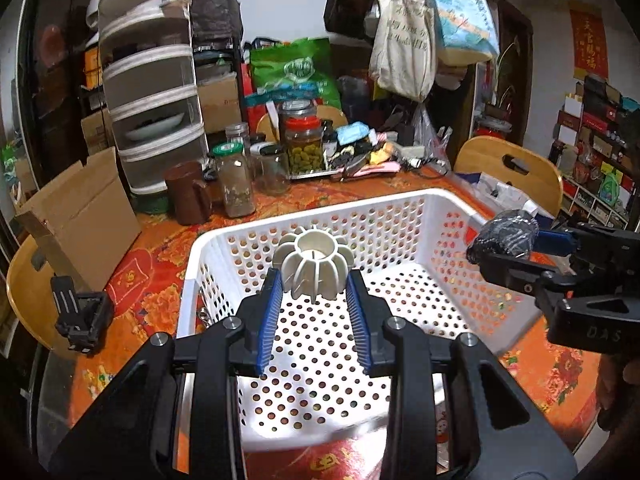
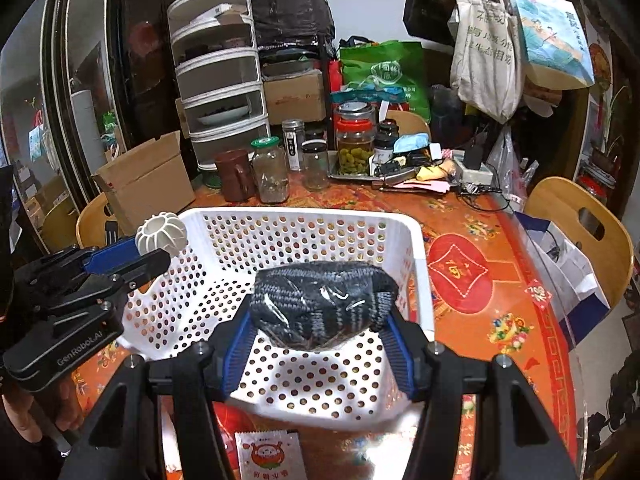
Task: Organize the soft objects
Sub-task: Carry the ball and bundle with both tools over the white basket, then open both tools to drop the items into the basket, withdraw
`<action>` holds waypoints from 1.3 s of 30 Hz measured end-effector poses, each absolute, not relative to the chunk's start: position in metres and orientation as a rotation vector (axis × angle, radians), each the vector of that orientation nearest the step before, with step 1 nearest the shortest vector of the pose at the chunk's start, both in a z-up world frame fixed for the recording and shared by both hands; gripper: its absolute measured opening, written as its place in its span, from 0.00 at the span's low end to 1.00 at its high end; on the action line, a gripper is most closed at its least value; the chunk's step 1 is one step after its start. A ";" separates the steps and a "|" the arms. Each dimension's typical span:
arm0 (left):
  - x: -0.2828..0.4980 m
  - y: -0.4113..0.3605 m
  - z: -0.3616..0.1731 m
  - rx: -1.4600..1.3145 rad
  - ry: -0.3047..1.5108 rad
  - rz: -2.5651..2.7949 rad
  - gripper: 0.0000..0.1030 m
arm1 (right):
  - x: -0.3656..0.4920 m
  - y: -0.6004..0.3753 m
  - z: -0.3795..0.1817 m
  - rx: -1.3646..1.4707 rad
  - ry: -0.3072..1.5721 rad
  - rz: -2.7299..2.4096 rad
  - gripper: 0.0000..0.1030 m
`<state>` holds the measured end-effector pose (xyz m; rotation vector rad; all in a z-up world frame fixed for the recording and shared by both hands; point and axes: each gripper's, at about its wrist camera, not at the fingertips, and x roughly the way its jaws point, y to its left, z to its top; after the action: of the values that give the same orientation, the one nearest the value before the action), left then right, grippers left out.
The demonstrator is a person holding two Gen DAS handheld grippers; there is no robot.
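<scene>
Left gripper (image 1: 314, 280) is pinching a ribbed white ball (image 1: 313, 263) over the white basket (image 1: 404, 204). Right gripper (image 2: 320, 320) squeezes a plastic-wrapped dark knit bundle (image 2: 324, 306) above it. Only the right wrist view catches the sachet (image 2: 267, 454) on the table.

Over the white basket (image 1: 424, 216), the left gripper (image 1: 314, 280) clamps a ribbed white ball (image 1: 314, 258); the right gripper (image 1: 506, 240) grips a dark bundle (image 1: 502, 236) above the basket's right wall.

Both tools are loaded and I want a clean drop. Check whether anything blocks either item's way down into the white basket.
Nothing visible does. The left tool holds the white ribbed ball and the right tool holds the plastic-wrapped dark knit bundle, both above the open white basket. The floor that shows is bare.
</scene>
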<state>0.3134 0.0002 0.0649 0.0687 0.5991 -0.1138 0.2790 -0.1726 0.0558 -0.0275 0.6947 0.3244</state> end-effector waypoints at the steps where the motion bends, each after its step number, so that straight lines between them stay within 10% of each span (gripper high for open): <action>1: 0.320 0.001 0.062 0.065 0.611 -0.111 0.29 | 0.284 -0.171 0.054 -0.030 0.703 0.322 0.57; 39: 0.391 0.011 0.004 0.027 0.905 -0.060 0.32 | 0.344 -0.143 0.013 -0.060 0.872 0.296 0.59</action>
<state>0.3909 0.0108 0.0036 0.0275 0.9054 -0.0596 0.3437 -0.1429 0.0133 -0.0598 0.8722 0.2962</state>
